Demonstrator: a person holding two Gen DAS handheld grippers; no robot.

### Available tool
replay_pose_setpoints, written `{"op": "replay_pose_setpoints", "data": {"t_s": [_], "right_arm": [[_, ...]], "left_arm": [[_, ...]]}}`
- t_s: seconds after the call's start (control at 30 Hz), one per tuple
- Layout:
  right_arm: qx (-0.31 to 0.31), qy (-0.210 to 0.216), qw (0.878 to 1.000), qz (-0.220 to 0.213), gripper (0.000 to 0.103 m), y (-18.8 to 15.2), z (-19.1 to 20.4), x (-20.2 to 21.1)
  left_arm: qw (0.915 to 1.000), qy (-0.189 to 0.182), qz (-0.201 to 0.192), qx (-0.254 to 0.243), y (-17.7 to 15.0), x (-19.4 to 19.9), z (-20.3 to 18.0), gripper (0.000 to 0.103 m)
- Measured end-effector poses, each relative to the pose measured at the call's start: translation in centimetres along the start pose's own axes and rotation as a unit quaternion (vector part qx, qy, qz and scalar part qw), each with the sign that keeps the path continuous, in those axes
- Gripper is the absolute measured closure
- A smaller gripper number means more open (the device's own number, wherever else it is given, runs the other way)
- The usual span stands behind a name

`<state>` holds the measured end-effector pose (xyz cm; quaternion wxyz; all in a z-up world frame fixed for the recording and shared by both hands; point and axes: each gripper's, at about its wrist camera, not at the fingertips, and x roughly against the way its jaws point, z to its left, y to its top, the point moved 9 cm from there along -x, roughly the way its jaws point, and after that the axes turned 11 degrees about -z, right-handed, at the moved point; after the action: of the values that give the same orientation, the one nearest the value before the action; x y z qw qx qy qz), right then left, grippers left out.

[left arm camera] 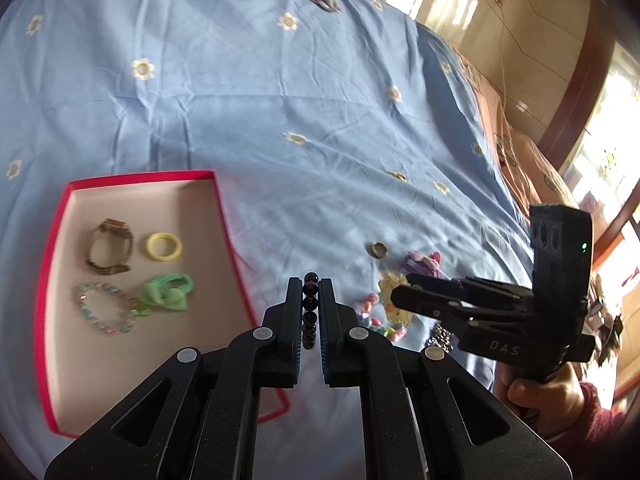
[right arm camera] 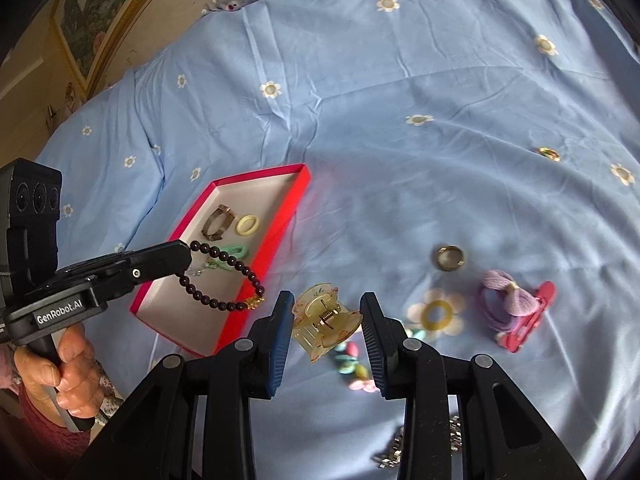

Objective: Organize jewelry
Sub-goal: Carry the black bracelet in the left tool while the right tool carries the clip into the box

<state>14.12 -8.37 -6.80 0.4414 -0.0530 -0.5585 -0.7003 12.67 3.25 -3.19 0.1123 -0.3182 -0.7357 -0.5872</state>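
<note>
- The left gripper point(left arm camera: 309, 292) is closed on a dark beaded bracelet point(right arm camera: 224, 280); in the right wrist view the strand is seen hanging in a loop from its tips, in front of the red box point(right arm camera: 276, 240).
- The red box lies on the blue flowered bedsheet point(left arm camera: 280, 100), to the left of the left gripper's tips. Inside it a watch point(left arm camera: 109, 249), a yellow ring point(left arm camera: 163, 246), a green bow hair tie point(left arm camera: 166, 293) and a pastel beaded bracelet point(left arm camera: 106, 314) are seen.
- The right gripper point(right arm camera: 326, 312) is clamped on a translucent yellow hair claw clip point(right arm camera: 324, 322), held between its two fingers.
- Beyond and to the right of the right gripper's tips, a metal ring point(right arm camera: 450, 258), a purple hair tie point(right arm camera: 506, 300) and a red clip point(right arm camera: 532, 316) lie on the sheet.
- Small pastel beads point(right arm camera: 354, 364) lie just under the held claw clip, and a silver chain point(right arm camera: 454, 438) is partly hidden behind the right gripper's finger.
</note>
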Motion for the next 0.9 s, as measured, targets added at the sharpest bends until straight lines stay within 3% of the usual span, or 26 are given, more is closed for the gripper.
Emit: {"op": "replay_pose_setpoints", "data": {"t_s": [0.9], "right_arm": [[0.062, 0.088, 0.993, 0.05, 0.069, -1.5, 11.3, -7.7]], "left_arm": [[0.9942, 0.077, -0.005, 0.075, -2.1, 2.7, 10.9, 0.097]]}}
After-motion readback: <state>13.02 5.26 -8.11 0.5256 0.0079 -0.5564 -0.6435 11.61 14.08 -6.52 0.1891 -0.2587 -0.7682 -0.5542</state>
